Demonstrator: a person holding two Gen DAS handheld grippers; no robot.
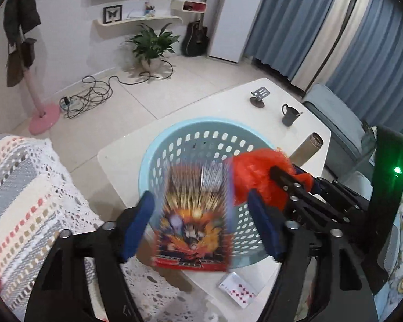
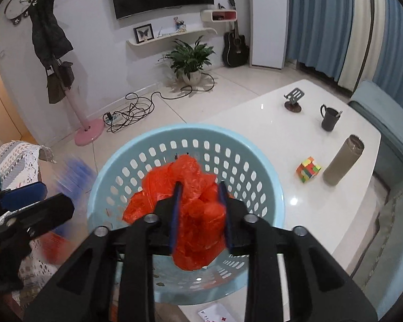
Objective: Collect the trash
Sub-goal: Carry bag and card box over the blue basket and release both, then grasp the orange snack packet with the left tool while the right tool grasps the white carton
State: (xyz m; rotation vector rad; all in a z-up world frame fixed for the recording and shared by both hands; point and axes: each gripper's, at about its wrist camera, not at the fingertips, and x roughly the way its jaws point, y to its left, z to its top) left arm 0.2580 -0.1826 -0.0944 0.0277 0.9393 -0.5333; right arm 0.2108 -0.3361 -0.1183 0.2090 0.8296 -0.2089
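One pale blue basket [image 2: 266,187] sits at the near corner of the white counter [image 2: 282,134], its rim overhanging the edge. Two pieces of trash hang over it: one red snack packet [image 1: 193,220], blurred, loose between the wide-spread fingers of the left gripper [image 1: 201,222], and one crumpled orange plastic bag [image 2: 198,214] between the narrow fingers of the right gripper [image 2: 200,214], which touch its sides. Farther along the counter stand one mug [image 2: 329,119], one tumbler [image 2: 342,159], one puzzle cube [image 2: 307,169] and one phone stand [image 2: 294,99], well apart.
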